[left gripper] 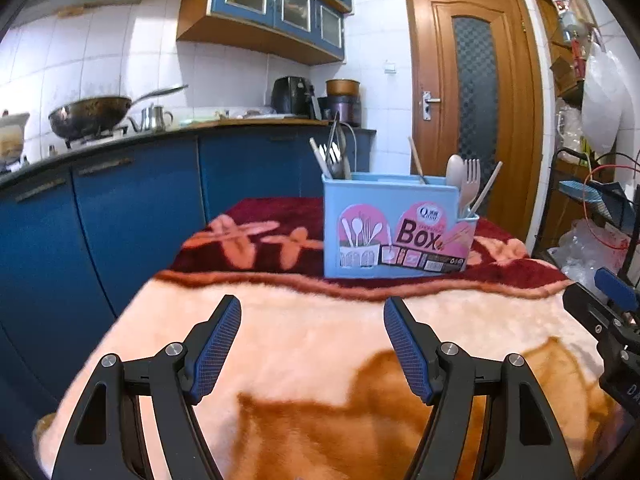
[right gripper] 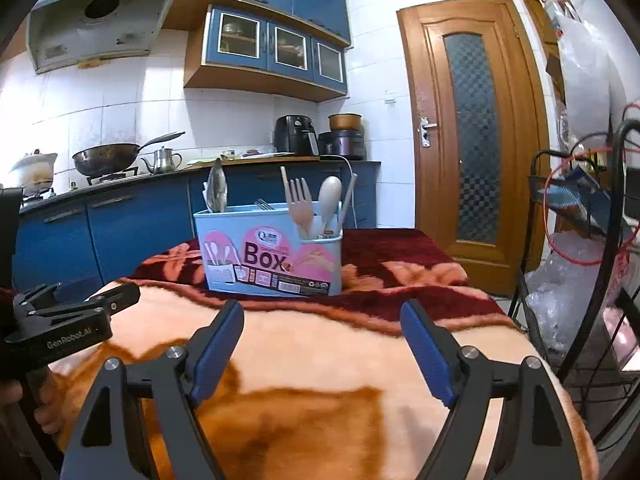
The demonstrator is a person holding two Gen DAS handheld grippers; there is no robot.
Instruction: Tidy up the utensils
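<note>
A light blue utensil box (left gripper: 394, 232) with pink "Box" labels stands on the blanket-covered table (left gripper: 304, 332). It holds a beige fork (left gripper: 471, 178), a spoon (left gripper: 454, 172), chopsticks and metal utensils at its left end (left gripper: 335, 156). The box also shows in the right wrist view (right gripper: 272, 250), with the fork (right gripper: 301, 204) and spoon (right gripper: 329, 196) in it. My left gripper (left gripper: 312, 312) is open and empty, short of the box. My right gripper (right gripper: 322, 316) is open and empty, also short of the box. No utensil lies on the blanket.
Blue kitchen cabinets (left gripper: 120, 208) with a wok (left gripper: 90, 114) run along the left. A wooden door (left gripper: 476, 96) is behind the table. A black wire rack (right gripper: 580, 248) with bags stands at the right. The left gripper's body (right gripper: 60, 320) appears at the right view's left edge.
</note>
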